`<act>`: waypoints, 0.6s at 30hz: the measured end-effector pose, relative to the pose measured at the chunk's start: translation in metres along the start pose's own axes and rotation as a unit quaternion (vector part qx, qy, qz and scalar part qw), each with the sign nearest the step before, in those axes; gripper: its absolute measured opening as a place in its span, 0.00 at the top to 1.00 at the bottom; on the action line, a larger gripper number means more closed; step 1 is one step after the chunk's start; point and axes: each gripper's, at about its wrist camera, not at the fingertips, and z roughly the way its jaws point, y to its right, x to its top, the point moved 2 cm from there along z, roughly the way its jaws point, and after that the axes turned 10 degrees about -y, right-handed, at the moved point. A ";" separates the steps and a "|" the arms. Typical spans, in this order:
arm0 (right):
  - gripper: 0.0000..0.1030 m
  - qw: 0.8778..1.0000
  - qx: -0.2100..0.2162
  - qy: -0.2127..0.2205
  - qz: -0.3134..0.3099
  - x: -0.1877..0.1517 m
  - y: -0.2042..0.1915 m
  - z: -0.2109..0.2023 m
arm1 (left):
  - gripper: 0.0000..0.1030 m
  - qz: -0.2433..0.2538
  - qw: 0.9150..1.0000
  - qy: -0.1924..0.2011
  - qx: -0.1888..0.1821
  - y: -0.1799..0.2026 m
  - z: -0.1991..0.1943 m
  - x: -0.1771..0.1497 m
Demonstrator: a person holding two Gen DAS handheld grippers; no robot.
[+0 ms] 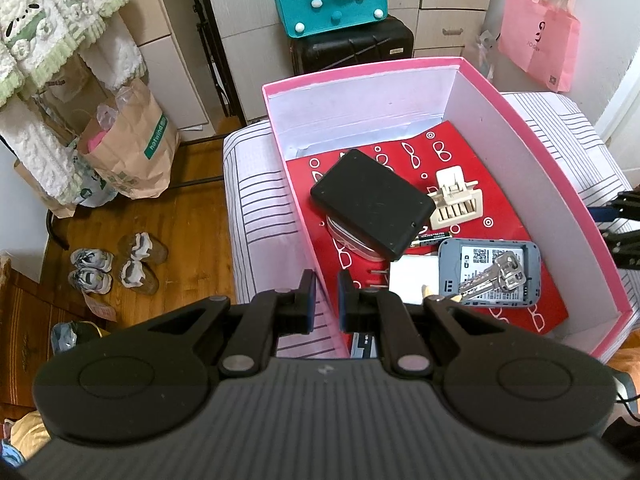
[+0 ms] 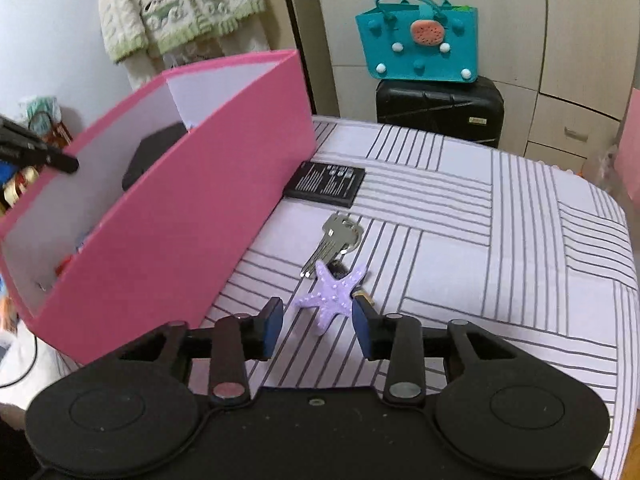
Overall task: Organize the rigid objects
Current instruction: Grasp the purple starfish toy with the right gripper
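Observation:
A pink box [image 1: 560,184] stands on the striped bedcover [image 1: 256,208]. It holds a black case [image 1: 372,204], a cream plastic clip [image 1: 456,200], a grey device [image 1: 472,256] with keys [image 1: 492,276] on it, and a red booklet [image 1: 440,160]. My left gripper [image 1: 326,280] is shut on the box's near wall, one finger on each side. In the right wrist view my right gripper [image 2: 318,312] is open low over the cover, with a purple starfish [image 2: 332,296] between its fingers. Just beyond lie a bunch of keys [image 2: 336,240] and a flat black battery [image 2: 326,184] beside the pink box [image 2: 180,220].
A teal bag [image 2: 420,48] sits on a black suitcase [image 2: 440,112] behind the bed. A pink bag [image 1: 540,44] hangs at the right. Paper bags [image 1: 132,152] and shoes [image 1: 116,268] are on the wooden floor at the left, past the bed's edge.

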 end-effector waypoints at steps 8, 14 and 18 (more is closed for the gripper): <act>0.53 1.000 -0.017 0.005 -0.005 0.005 0.001 0.015 | 0.90 -0.003 1.000 0.001 -0.007 -0.001 0.001 -0.002; 0.43 1.000 -0.021 0.015 -0.004 0.011 0.001 0.024 | 0.90 -0.004 1.000 0.001 -0.007 0.000 0.001 -0.002; 0.39 0.999 -0.041 0.034 -0.005 0.014 0.004 0.028 | 0.90 -0.011 1.000 -0.001 -0.010 -0.001 0.001 -0.002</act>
